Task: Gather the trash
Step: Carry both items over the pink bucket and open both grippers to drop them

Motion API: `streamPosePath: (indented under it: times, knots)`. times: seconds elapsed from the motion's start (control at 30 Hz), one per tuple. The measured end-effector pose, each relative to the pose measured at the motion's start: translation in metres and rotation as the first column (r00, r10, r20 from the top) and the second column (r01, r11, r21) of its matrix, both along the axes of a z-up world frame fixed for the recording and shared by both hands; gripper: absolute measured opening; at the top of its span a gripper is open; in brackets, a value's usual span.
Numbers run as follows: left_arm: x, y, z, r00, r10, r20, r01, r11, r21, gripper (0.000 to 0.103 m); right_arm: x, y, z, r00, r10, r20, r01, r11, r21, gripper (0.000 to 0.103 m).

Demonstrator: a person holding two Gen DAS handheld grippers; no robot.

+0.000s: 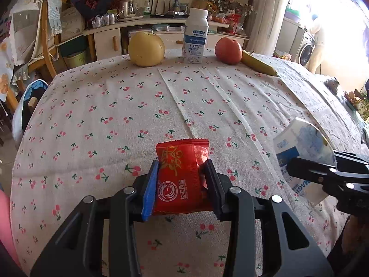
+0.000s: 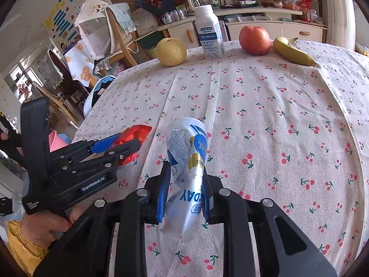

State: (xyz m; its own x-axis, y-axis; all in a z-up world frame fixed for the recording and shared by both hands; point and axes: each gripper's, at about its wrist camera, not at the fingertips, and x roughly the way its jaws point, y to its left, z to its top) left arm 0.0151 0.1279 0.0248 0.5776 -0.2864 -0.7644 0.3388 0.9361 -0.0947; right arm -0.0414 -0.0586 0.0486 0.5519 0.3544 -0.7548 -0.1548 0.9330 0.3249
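- The left tongs (image 1: pixel 182 173) are closed on the red snack wrapper (image 1: pixel 182 175), pads pressing its two long sides; it sits near the counter's (image 1: pixel 115 106) near edge, just above the cloth.
- The right tongs (image 2: pixel 184 184) are clamped tight on a crumpled white-and-blue pouch (image 2: pixel 186 161), held off the cloth toward the near edge.
- Both pieces look light, thin and soft: they likely crumple rather than resist, and glossy film may slip.
- A hold across the middle, where the film bunches, seems safest; a corner could tear or slide out.
- Pear (image 1: pixel 146 49), bottle (image 1: pixel 195 37), apple (image 1: pixel 228 50) and banana (image 1: pixel 258 63) line the far edge, well apart.
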Motion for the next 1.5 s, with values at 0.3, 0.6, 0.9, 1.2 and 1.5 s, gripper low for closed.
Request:
streamPosePath:
  times: [0.3, 0.6, 0.9, 1.2, 1.5]
  knots:
    - [-0.051, 0.01, 0.014, 1.0, 0.027, 0.005, -0.026, 0.997, -0.071, 0.039, -0.006, 0.006, 0.002, 1.0, 0.025, 0.017, -0.024, 0.999, -0.035, 0.025]
    - [-0.075, 0.018, 0.025, 0.999, 0.027, 0.021, -0.024, 0.994, -0.108, 0.039, -0.017, 0.016, 0.0, 0.998, 0.053, 0.023, -0.051, 0.996, -0.074, 0.025]
    - [-0.08, 0.043, 0.036, 0.997, 0.068, 0.041, -0.06, 0.985, -0.164, 0.039, -0.029, 0.039, -0.004, 0.995, 0.103, 0.002, -0.102, 0.991, -0.083, 0.025]
    - [-0.079, 0.076, 0.043, 0.99, 0.131, 0.044, -0.119, 0.969, -0.219, 0.039, -0.035, 0.072, 0.004, 0.986, 0.165, 0.025, -0.161, 0.98, -0.113, 0.025]
    - [-0.078, 0.108, 0.052, 0.979, 0.194, 0.054, -0.173, 0.947, -0.27, 0.039, -0.035, 0.097, 0.014, 0.983, 0.183, 0.026, -0.181, 0.98, -0.085, 0.025]
